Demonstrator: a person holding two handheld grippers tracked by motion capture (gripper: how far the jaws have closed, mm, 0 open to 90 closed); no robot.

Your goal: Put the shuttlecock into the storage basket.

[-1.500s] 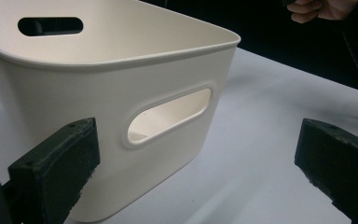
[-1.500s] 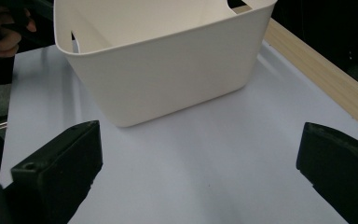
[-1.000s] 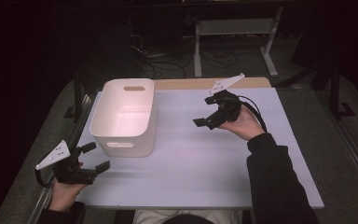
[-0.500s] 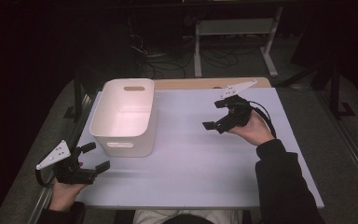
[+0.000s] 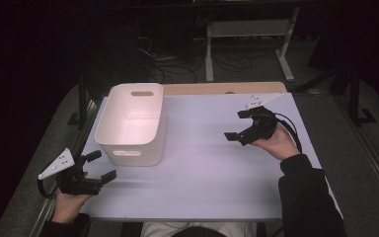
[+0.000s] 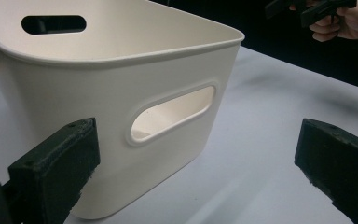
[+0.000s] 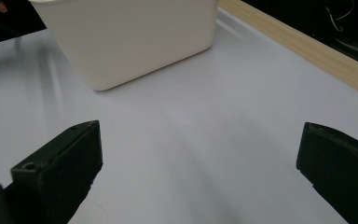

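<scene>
A smooth white plastic bin (image 5: 132,123), a rounded rectangle in plan with tapered walls, a rolled rim and an oval handle slot in each end wall, stands upright on the matte pale mat (image 5: 212,173), just ahead of the left gripper (image 5: 97,167) and well off to the side of the right gripper (image 5: 237,126). Both grippers are released, their blocky black jaws with a dull, slightly pitted surface spread wide and holding nothing. In the left gripper view the near slot sits between the jaws, and a light wooden strip (image 7: 303,46) edges the mat beyond the right gripper.
</scene>
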